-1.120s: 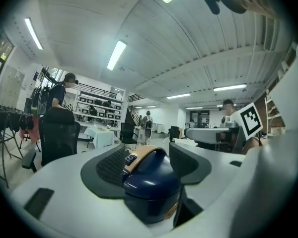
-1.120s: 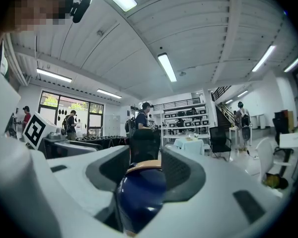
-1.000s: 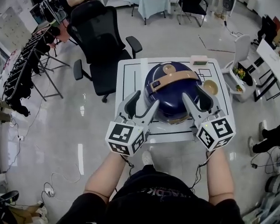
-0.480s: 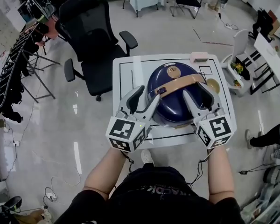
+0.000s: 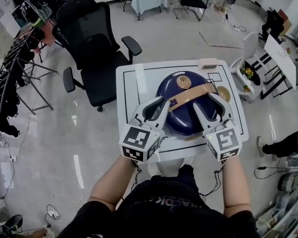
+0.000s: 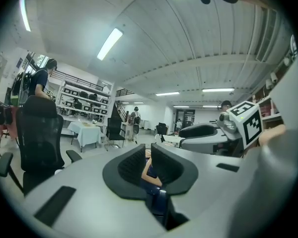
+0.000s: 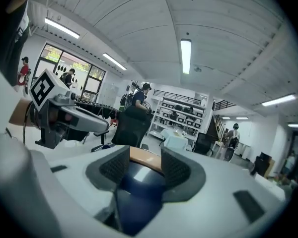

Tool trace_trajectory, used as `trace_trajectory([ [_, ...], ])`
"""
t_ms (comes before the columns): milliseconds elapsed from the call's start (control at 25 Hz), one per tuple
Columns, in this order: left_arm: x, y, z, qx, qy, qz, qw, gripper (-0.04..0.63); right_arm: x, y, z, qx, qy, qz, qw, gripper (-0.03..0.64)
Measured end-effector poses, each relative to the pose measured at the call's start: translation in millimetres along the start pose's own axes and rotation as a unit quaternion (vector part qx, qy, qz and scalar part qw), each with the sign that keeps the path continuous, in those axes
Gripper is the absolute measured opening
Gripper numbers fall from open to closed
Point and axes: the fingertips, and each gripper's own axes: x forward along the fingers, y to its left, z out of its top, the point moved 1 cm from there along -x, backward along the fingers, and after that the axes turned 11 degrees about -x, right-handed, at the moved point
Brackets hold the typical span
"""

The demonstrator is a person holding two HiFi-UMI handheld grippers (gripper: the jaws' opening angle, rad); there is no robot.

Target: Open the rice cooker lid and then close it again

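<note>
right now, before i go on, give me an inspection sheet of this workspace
surface: white table with black line markings
job's things: navy rice cooker, lid down, tan handle across the top
clutter: small bowl right of the cooker, pink box at the far edge
grippers: left gripper jaws closing on the handle's left end; right gripper open, handle between its jaws
cables: black leads hang from both grippers; loose cable on the floor
surroundings: black office chair behind the table, people farther off

The right gripper [image 5: 205, 101] hides the rice cooker's [image 5: 181, 118] right flank and, seemingly, that end of its handle [image 5: 191, 94]
</note>
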Motion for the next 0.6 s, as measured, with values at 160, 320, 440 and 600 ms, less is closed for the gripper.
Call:
trace_trajectory([
  [160, 6, 2, -2, 0.000, 0.004, -0.003, 1.0000, 0.003, 5, 3, -7, -0.043, 0.020, 0.005, 0.999, 0.183],
  [320, 13, -4, -6, 0.014, 0.017, -0.014, 0.9996, 0.003, 10, 6, -16, -0.131, 0.050, 0.002, 0.990, 0.183],
  [440, 20, -6, -13, 0.026, 0.032, -0.014, 0.9991, 0.003, 14, 6, -21, -0.209, 0.068, -0.003, 0.975, 0.183],
  [600, 25, -7, -20, 0.033, 0.045, -0.007, 0.9984, 0.003, 21, 10, -25, -0.284, 0.080, 0.003, 0.955, 0.183],
])
